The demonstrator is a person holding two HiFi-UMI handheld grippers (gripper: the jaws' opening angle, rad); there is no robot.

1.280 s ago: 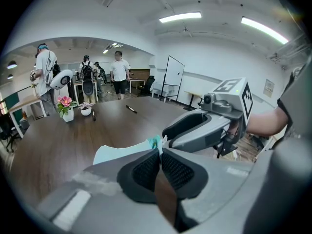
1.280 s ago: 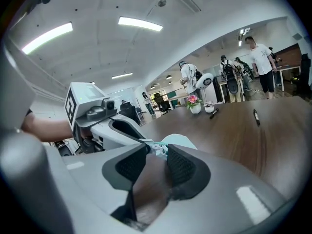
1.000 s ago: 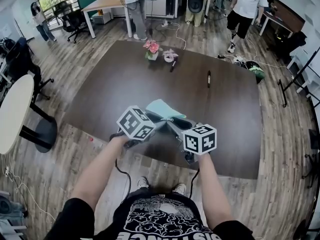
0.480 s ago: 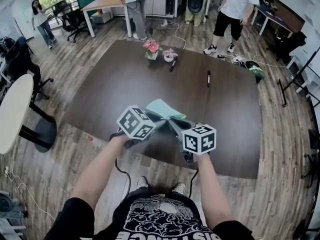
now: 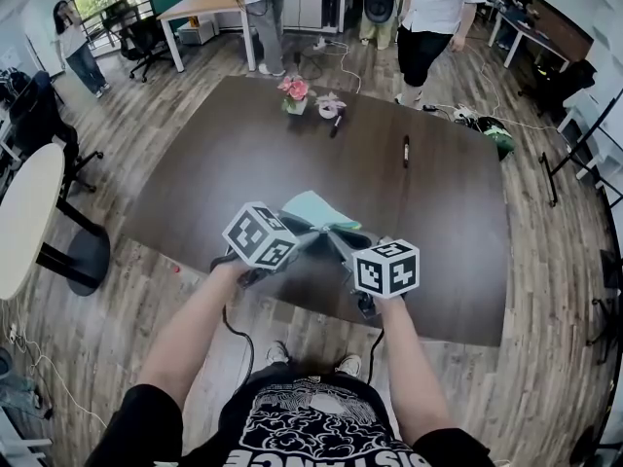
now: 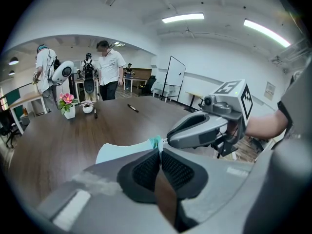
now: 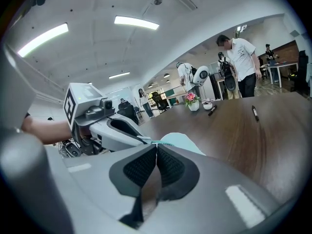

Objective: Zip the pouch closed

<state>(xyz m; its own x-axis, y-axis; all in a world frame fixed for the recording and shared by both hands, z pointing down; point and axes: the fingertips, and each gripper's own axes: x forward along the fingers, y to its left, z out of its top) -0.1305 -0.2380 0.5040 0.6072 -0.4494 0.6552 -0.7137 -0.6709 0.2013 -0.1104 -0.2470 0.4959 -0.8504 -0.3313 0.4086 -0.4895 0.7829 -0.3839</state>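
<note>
Pouch (image 5: pixel 313 209): lying pale teal on the near part of table (image 5: pixel 438 222), being pinched at its near end from two sides.

Clamping with left gripper (image 6: pixel 158 152), pads pressed together on the cloth edge, seemingly anchoring that end. Pinching with right gripper (image 7: pixel 156 149) as well, pads fully together on a thin teal sliver right beside the left tips. Probably the zip pull, but too small to confirm. Not managing to see how much of the zip is lying open, with both grippers covering it.

Reading this as the grab-the-pull step, with zipping itself not yet starting.

Needing next: drawing right gripper along the zip line, away from left. Keeping left planted so the cloth is staying taut. Keeping the pull running straight along the teeth, not lifting the pouch off the wood.

Farther out, lying mid-table: pen (image 5: pixel 407 152). Standing at the far edge: flowers (image 5: pixel 296 93). Beyond that, people (image 5: pixel 428 8) standing on the wood floor.
</note>
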